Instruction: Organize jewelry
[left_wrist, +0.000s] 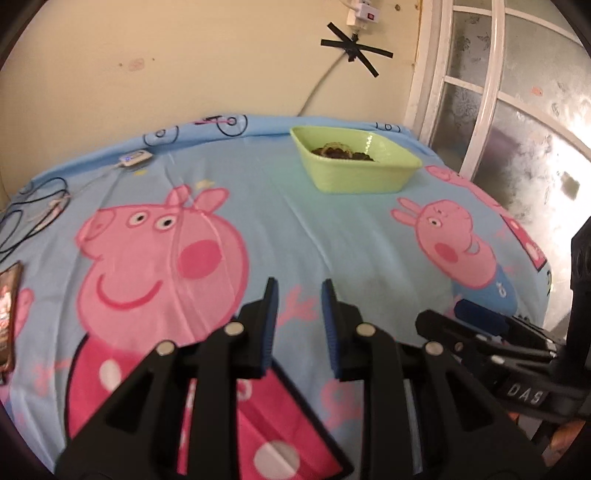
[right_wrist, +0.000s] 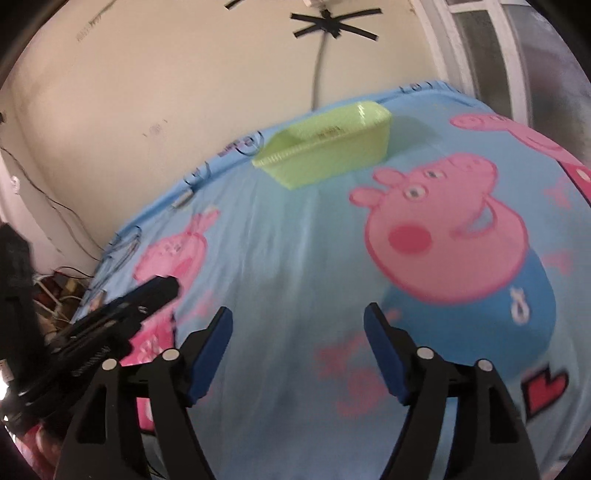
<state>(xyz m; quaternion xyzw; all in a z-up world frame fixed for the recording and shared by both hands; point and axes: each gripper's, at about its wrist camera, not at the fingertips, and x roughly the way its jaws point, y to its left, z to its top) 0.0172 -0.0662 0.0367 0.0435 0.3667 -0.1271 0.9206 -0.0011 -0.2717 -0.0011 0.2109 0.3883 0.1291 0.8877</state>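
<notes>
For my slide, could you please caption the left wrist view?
Empty open tongs over cartoon-pig bedsheet; light green plastic basket beyond.

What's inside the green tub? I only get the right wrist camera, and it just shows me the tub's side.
Observer: The left wrist view looks down into the green tub. A dark heap of jewelry lies at its bottom.
Operator: Is my other gripper holding anything?
Observer: No. The left gripper has a narrow gap between its pads, and nothing is in it.
Operator: What's the blurry grey thing by the far edge?
Observer: It's a small white device with a blue light on it, lying left of the tub.
</notes>
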